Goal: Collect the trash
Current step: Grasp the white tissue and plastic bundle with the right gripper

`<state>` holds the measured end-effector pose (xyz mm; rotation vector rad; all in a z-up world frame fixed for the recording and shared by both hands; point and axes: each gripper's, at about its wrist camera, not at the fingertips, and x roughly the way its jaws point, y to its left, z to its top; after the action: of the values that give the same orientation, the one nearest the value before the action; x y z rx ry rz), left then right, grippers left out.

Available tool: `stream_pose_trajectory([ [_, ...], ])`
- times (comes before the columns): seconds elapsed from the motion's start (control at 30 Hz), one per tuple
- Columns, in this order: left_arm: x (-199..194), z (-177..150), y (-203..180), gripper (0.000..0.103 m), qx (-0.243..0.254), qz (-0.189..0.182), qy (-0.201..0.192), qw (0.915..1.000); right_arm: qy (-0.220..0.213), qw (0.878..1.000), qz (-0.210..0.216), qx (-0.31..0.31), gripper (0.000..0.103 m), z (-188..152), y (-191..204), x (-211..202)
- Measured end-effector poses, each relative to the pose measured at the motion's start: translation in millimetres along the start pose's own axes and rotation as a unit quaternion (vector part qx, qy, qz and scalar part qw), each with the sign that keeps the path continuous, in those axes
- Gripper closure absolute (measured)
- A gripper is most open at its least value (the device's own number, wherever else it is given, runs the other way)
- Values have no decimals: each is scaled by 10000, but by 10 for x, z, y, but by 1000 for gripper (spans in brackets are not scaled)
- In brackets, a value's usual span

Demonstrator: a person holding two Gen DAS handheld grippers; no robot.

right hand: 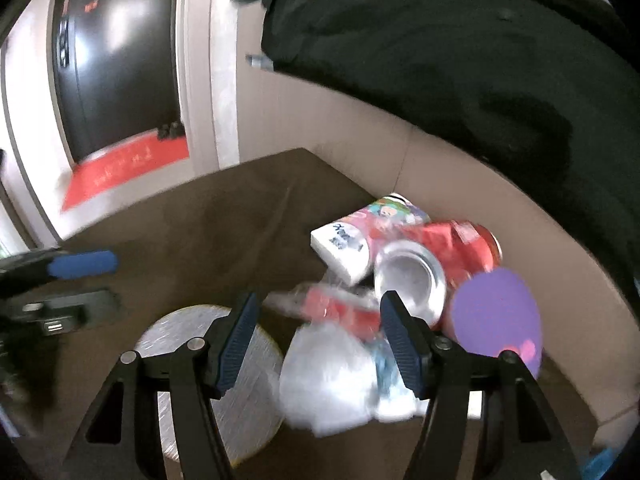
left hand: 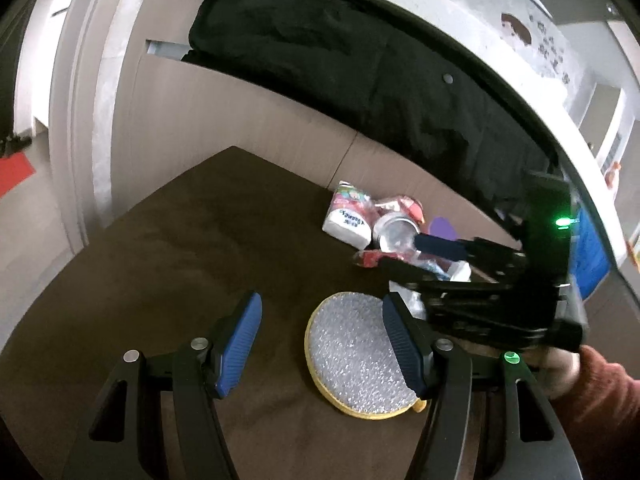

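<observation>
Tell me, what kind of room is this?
Probably a home, near the front door. A brown table with a heap of trash, like a crushed can and a milk carton, stands by a wall; a dark door with a red mat shows behind.

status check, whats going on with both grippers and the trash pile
Left gripper open, empty, over the round foil-topped disc. Right gripper open over the white crumpled plastic, nothing gripped. Crushed can and carton behind, against the wall.
</observation>
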<state>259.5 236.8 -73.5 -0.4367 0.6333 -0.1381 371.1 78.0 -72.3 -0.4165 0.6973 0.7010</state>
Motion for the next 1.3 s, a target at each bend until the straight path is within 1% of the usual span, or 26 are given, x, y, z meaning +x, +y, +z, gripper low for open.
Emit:
stream_pose_trajectory([
  [0.1,-10,3,37,40,-94,-114,-39,9999,80,9994,-97,-325,44,45,45,173],
  [0.17,-15,1,55,40,-140,-162,-43,9998,233,9988,-127,-410,44,62,51,269],
  [0.23,-27,0,66,40,-161,-184,-67,9997,349,9987,0,-364,46,65,14,336],
  [0.3,-39,1,75,39,-194,-203,-87,9996,348,9989,136,-280,47,10,-8,301],
  [0.33,-36,1,76,40,-203,-215,-83,9995,332,9989,134,-318,48,-20,-2,265],
  [0.47,-18,-4,53,40,-172,-196,-28,9997,406,9983,200,-368,49,-188,21,116],
  [0.57,30,-23,-12,40,-79,-159,114,9998,312,9988,341,-134,48,-312,-34,-108],
  [0.63,68,-36,-69,40,8,-151,236,9996,97,9987,476,167,39,-400,-133,-345],
  [0.73,131,-31,-232,40,178,-191,431,9987,-179,9979,447,428,34,-484,-279,-601],
  [0.83,207,-22,-425,40,271,-309,611,9973,-362,9964,299,713,33,-599,-479,-852],
  [0.87,236,-21,-490,40,288,-338,666,9968,-415,9952,161,870,33,-668,-583,-947],
  [1.0,471,-51,-868,39,266,-537,1100,9921,-449,9887,-245,1408,33,-882,-950,-1130],
  [1.03,519,-54,-933,40,240,-546,1152,9916,-438,9859,-323,1580,33,-965,-1051,-1176],
  [1.13,720,-57,-1089,40,40,-259,1226,9921,-486,9777,-286,2021,33,-1211,-1274,-1306],
  [1.2,867,-57,-1126,40,-129,85,1230,9923,-528,9720,-202,2283,33,-1358,-1385,-1372],
  [1.27,972,-73,-1158,40,-115,350,1244,9915,-585,9681,-130,2432,33,-1481,-1425,-1436],
  [1.3,1028,-86,-1219,40,28,526,1217,9912,-610,9663,-109,2500,33,-1545,-1448,-1467],
])
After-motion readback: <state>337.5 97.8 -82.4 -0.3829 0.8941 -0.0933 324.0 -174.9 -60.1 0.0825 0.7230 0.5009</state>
